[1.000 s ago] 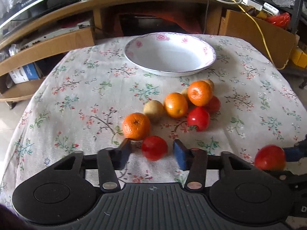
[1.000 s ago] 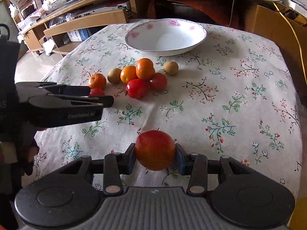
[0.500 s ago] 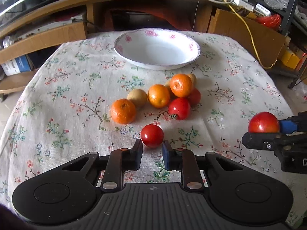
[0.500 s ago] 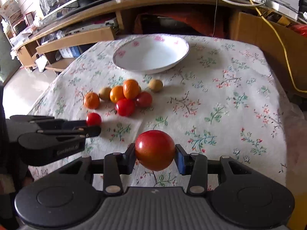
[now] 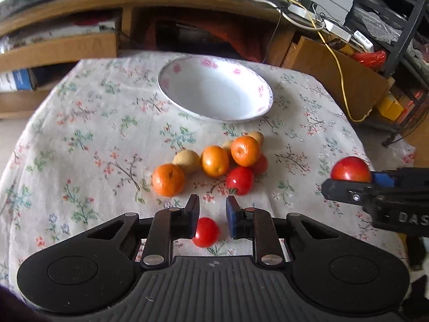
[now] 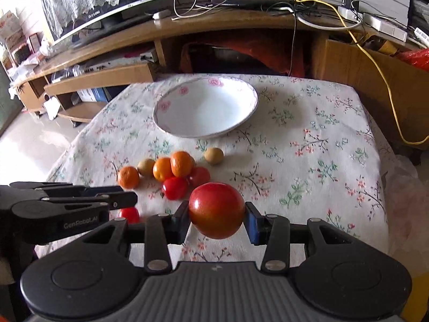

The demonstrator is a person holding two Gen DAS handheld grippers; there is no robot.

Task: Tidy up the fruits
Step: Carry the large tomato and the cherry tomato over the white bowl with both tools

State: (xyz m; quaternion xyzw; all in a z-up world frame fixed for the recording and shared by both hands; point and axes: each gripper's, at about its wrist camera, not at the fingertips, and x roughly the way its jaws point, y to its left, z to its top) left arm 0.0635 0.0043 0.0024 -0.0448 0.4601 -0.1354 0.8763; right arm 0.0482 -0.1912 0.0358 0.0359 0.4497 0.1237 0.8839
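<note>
Jaws of the right gripper [image 6: 217, 218] are pinching a large red apple [image 6: 216, 209] from both sides, holding it clear of the tablecloth [image 6: 321, 166]. Jaws of the left gripper [image 5: 212, 216] are spread, and a small red tomato [image 5: 205, 231] lies on the cloth in the gap between them; it is just beside the left finger, and contact cannot be confirmed.

Beyond the left gripper, the remaining fruit forms a cluster on the cloth: three oranges [image 5: 168, 179], two more red tomatoes [image 5: 240, 180], and pale yellowish fruits [image 5: 187, 161], most touching one another. In the right wrist view, one yellowish fruit [image 6: 213, 156] sits slightly apart, nearer the bowl.

A white bowl [image 5: 264, 91] with pink flowers on its rim stands farther back, holding no fruit. A wooden desk [image 6: 187, 24] with cables on it stands behind the table.
</note>
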